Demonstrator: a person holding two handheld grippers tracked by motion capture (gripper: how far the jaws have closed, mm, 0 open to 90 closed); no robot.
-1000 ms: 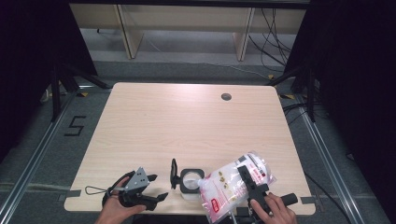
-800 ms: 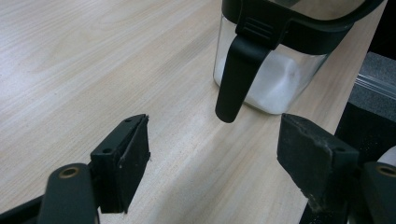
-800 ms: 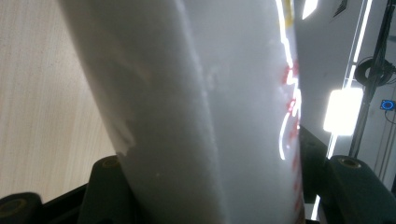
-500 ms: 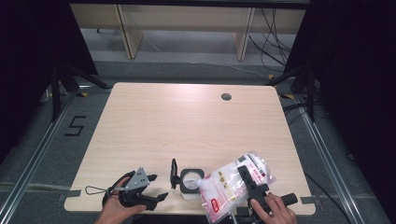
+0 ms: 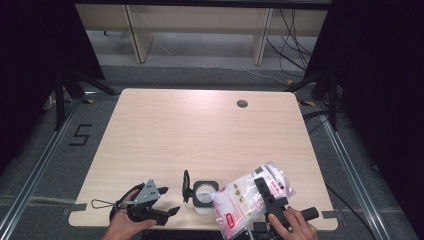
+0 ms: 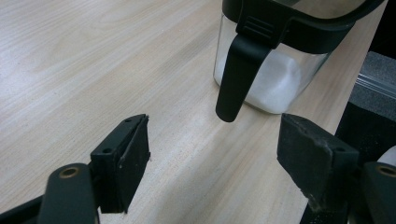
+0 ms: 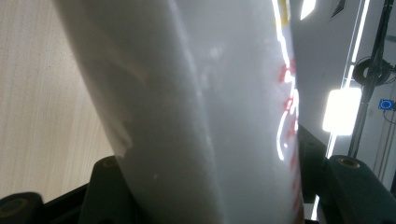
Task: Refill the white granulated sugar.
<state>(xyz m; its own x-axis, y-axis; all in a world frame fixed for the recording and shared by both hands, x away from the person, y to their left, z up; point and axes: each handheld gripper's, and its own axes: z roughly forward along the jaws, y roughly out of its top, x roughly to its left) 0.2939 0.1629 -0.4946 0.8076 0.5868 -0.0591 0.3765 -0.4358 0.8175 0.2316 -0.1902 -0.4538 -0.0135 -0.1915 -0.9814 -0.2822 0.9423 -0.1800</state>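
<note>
While the left gripper [image 5: 167, 212] rests beside the jar [image 5: 204, 196] with its jaws apart and empty, perhaps ready to steady it, the right gripper [image 5: 270, 207] clamps a white refill pouch [image 5: 250, 197], tilted so its corner meets the jar's mouth for pouring. Flow of contents and the pouch's print cannot be made out.

You see the pale wooden bench [image 5: 165, 135] evenly lit from above, dark surroundings; the white plastic pouch [image 7: 196, 107] looms blurred, glare-streaked.
</note>
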